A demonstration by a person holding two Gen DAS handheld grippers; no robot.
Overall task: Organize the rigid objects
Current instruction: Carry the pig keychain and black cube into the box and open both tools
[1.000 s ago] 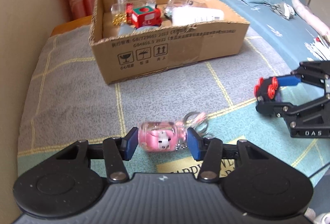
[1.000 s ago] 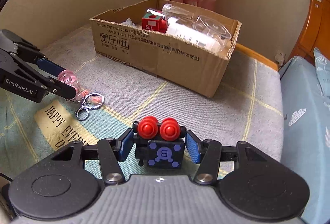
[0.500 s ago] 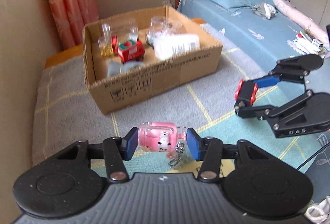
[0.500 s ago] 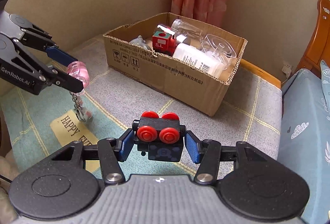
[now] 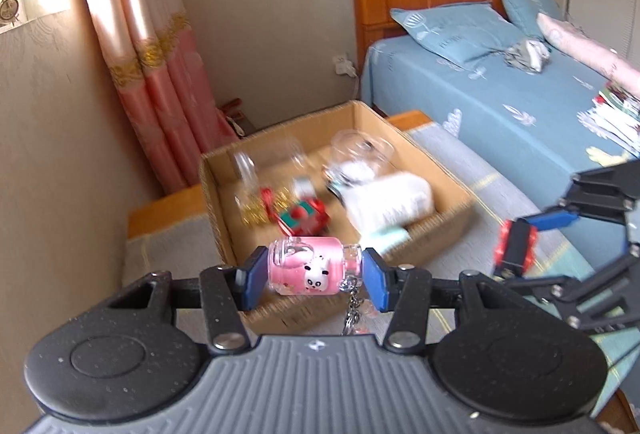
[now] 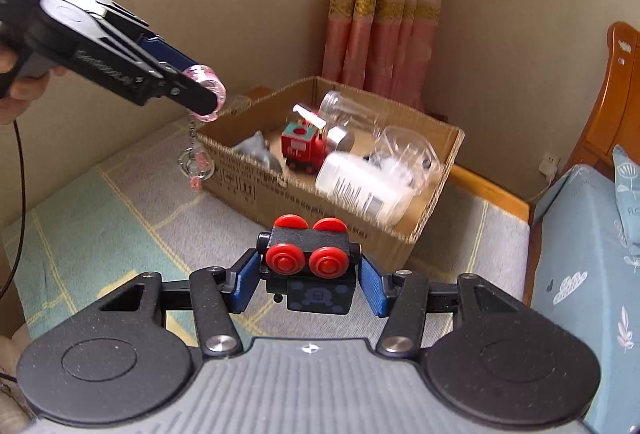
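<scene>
My left gripper [image 5: 312, 274] is shut on a pink bottle-shaped keychain [image 5: 308, 270] with a panda print; its chain [image 5: 354, 308] dangles below. It hangs in the air just before the near edge of the open cardboard box [image 5: 452, 222]. In the right wrist view the left gripper [image 6: 202, 94] shows at upper left, the keychain [image 6: 210, 92] at its tips and the ring [image 6: 196, 162] hanging by the box's corner. My right gripper [image 6: 308, 280] is shut on a black toy train car with red wheels [image 6: 308, 266], held above the blanket short of the box [image 6: 304, 194]. That toy car [image 5: 514, 248] also appears at right in the left wrist view.
The box holds a red toy train [image 6: 302, 146], clear jars [image 6: 404, 150], a white bottle [image 6: 360, 190] and a grey item [image 6: 256, 150]. A checked blanket [image 6: 100, 226] covers the surface. A blue bed [image 5: 500, 102] with wooden headboard lies right; pink curtains [image 6: 380, 2] hang behind.
Both grippers have risen off the blanket with their objects. The left one lifted the keychain from the surface, chain now hanging free, and moved toward the box; the right rose less.
</scene>
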